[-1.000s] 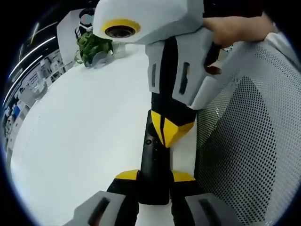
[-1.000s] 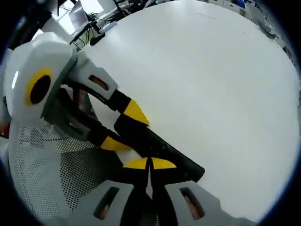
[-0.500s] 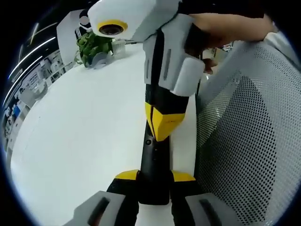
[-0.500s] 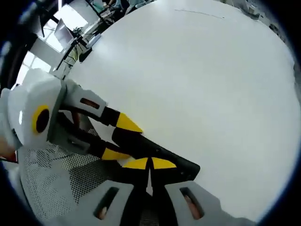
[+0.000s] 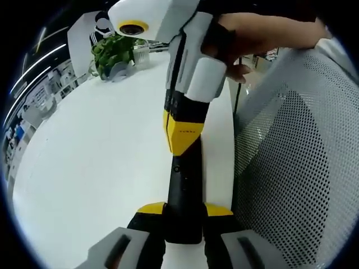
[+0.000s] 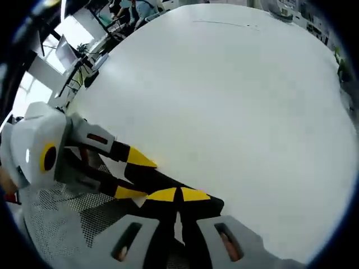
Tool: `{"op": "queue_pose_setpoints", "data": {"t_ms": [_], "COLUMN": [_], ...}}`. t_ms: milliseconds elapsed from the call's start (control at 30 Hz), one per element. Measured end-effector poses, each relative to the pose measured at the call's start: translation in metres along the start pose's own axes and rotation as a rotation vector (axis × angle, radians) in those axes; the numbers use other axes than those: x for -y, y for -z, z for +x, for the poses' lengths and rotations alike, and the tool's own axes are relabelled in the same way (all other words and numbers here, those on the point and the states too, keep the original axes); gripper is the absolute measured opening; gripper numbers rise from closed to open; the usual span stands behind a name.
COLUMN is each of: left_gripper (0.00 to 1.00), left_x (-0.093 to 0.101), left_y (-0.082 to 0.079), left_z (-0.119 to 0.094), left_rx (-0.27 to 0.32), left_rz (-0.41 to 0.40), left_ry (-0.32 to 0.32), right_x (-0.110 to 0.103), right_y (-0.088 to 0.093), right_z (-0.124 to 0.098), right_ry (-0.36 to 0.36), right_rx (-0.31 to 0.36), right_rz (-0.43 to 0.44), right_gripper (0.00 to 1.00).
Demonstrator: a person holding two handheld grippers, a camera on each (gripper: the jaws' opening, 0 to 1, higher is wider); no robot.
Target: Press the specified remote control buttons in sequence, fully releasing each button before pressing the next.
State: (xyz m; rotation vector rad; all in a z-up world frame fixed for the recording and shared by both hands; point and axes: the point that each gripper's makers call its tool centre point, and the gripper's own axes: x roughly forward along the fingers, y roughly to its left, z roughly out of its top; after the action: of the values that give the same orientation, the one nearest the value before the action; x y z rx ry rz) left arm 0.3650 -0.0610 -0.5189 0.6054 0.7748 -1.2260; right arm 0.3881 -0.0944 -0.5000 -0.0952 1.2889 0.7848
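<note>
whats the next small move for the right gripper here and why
Probably ease the right gripper straight down onto the remote: its shut yellow tips sit over the remote's far end, while the left gripper clamps the near end above the white table, steadying it for a press.

Open-plan office or lab showing. Large white desk (image 6: 235, 101) spreading across both views. Potted green plant (image 5: 112, 55) sitting at far desk corner beside white sign board (image 5: 84, 33). Perforated mesh chair back (image 5: 297, 168) standing at desk's near edge. Ceiling strip lights (image 5: 33, 61) glowing beyond. Monitors (image 6: 64, 53) and more workstations crowding past desk's far edge; details blurring.
</note>
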Motion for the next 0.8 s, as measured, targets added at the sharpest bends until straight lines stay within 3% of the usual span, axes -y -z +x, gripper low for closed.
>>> {"op": "queue_pose_setpoints", "data": {"t_ms": [267,467,800], "left_gripper": [0.24,0.24,0.24], "left_x": [0.002,0.002,0.002], "left_y": [-0.004,-0.004,-0.004], "left_z": [0.002,0.002,0.002], "left_rx": [0.011,0.013,0.014], "left_rz": [0.004,0.002,0.002], "left_ry": [0.007,0.007,0.007], "right_x": [-0.013,-0.017,-0.016], "right_y": [0.007,0.007,0.011], "right_z": [0.01,0.012,0.016], "right_ry": [-0.035,-0.059,-0.046], "right_rx": [-0.05,-0.049,-0.071], "right_rz": [-0.024,-0.017,-0.044], "right_gripper": [0.0,0.0,0.0]}}
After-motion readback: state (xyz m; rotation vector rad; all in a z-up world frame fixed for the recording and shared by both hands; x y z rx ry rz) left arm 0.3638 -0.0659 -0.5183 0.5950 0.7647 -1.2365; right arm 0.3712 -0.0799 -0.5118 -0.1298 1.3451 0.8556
